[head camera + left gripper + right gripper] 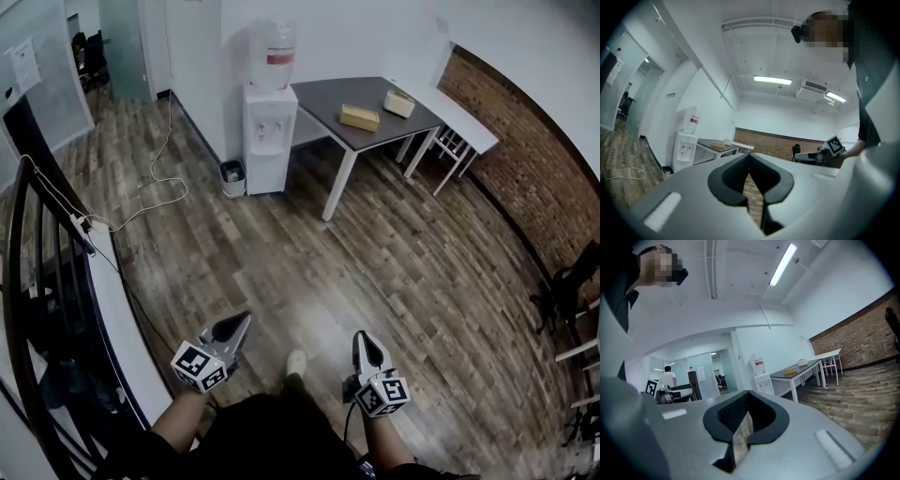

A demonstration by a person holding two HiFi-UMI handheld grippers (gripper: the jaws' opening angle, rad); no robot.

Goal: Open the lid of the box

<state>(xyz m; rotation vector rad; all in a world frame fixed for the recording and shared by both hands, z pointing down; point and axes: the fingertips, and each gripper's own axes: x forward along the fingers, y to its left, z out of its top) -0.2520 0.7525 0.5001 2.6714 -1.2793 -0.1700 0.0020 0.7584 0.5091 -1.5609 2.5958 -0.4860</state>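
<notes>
Tan rectangular box (pixel 360 117) noted lying flat on the dark grey table top with white legs (pixel 323 94), toward its near edge; lid seen closed. A paler, smaller box (pixel 399 103) is set just beyond it on the same top, apart from it; which of the two is meant cannot be told from this far, possibly the tan one. Neither box is touched.

Table is placed against the white wall; white water dispenser with an upturned clear bottle (pixel 269 127) stands just beside its left end; small dark bin (pixel 232 174) sits on the floor at the dispenser's left. A white bench-like table (pixel 466 119) is seen behind the dark one, along the red brick wall (pixel 534 178). Wood plank floor (pixel 394 253) lies between table and person; thin white cable (pixel 157 187) is trailed across it at left, near a dark curved railing (pixel 23 281).

Left gripper (pixel 240 322) and right gripper (pixel 364 337) are held low at the frame's bottom, well apart from the table, both pointed roughly level toward it. Left gripper view: jaw tips met, nothing between them. Right gripper view: jaws likewise brought together, nothing gripped. Light-coloured shoe (pixel 295 361) is seen between the two grippers.
</notes>
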